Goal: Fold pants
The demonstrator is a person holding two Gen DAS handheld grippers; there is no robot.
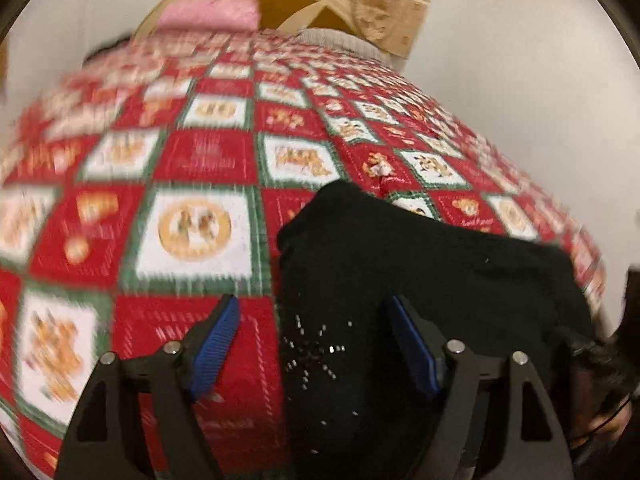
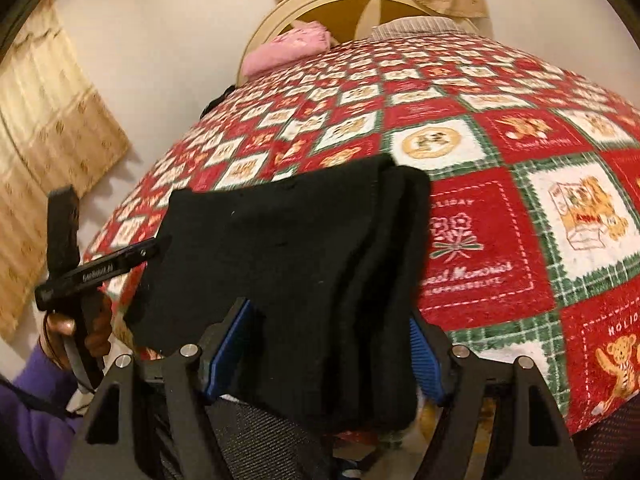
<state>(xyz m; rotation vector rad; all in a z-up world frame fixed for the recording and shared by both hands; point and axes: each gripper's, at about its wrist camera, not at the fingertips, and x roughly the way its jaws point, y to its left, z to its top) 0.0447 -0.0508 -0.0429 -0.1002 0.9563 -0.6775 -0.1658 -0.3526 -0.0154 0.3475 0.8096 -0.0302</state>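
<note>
The black pants [image 1: 420, 280] lie folded into a small stack on the red, white and green patchwork blanket [image 1: 208, 160]. In the left wrist view my left gripper [image 1: 312, 340] is open, its blue pads [image 1: 216, 344] wide apart, one over the blanket and one over the pants' near edge. In the right wrist view the pants [image 2: 288, 248] hang over the bed's near edge, and my right gripper [image 2: 328, 344] is open with the fabric between its fingers. The left gripper's body [image 2: 96, 268] shows at the left, held by a hand.
A pink folded cloth [image 2: 288, 50] and a grey garment [image 2: 416, 26] lie at the bed's far end by the cream headboard [image 2: 320, 4]. Beige curtains [image 2: 44, 132] hang on the white wall at left. The blanket [image 2: 500, 184] spreads to the right.
</note>
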